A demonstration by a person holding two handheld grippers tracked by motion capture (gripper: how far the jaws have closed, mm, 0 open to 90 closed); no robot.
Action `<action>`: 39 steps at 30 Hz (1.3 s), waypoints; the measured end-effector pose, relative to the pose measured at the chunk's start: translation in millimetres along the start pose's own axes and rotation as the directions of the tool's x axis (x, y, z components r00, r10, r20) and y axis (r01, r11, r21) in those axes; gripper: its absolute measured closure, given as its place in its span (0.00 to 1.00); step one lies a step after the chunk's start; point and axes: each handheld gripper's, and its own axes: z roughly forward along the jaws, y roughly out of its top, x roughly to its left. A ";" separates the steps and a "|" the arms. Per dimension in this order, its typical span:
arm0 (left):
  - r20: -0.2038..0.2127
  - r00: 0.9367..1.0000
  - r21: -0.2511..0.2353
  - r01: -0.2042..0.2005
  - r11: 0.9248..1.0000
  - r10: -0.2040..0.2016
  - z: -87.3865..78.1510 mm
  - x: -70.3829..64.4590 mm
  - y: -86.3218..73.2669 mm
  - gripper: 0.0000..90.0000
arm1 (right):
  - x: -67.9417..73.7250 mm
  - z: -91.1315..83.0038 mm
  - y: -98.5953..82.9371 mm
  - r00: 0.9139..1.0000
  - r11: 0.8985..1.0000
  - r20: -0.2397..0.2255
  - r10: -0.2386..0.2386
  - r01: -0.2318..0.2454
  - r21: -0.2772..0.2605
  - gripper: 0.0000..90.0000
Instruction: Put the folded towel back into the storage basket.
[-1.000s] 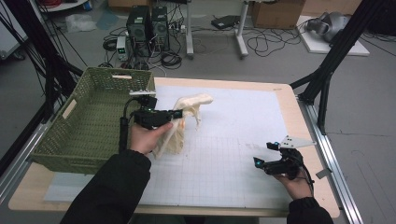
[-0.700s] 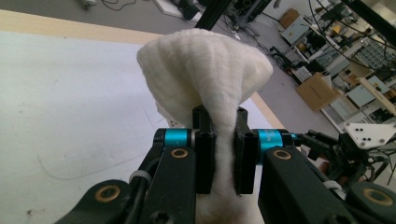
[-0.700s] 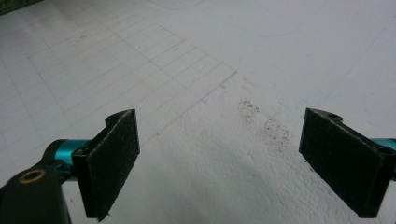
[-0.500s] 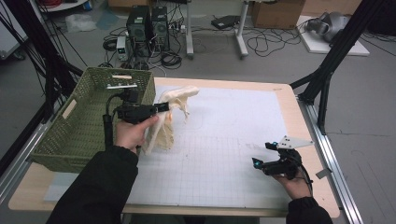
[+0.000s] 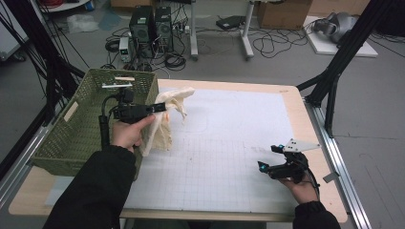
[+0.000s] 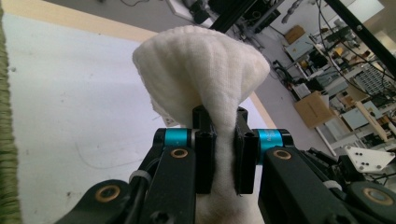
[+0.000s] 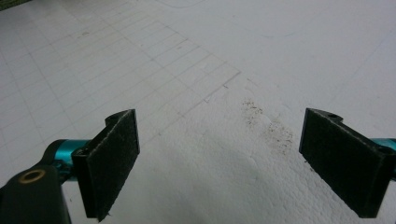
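Left gripper (image 6: 225,161) jaws clamped on cream cloth (image 5: 165,121), lifted beside green basket (image 5: 71,129). Right gripper (image 7: 219,163) jaws spread wide over desk (image 5: 229,143).

My left gripper (image 5: 160,108) has carried the cream cloth (image 5: 165,119) leftward, now against the green basket's (image 5: 67,138) rim.

cream cloth (image 5: 165,119) — beside green basket (image 5: 71,136)
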 end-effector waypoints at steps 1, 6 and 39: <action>0.004 1.000 0.027 0.007 1.000 -0.007 0.6 2.0 1.1 0.91 | 0.2 0.2 0.0 1.000 1.000 0.000 0.000 0.000 -0.001 0.13; 0.026 0.999 -0.003 0.030 1.000 -0.030 -8.1 8.4 6.1 0.91 | 1.3 0.8 0.8 1.000 1.000 -0.008 0.003 -0.003 -0.004 0.13; -0.167 0.981 -0.088 0.080 0.993 -0.094 -98.3 68.3 22.0 0.91 | 3.6 10.4 1.5 1.000 1.000 -0.018 -0.009 0.010 0.023 0.13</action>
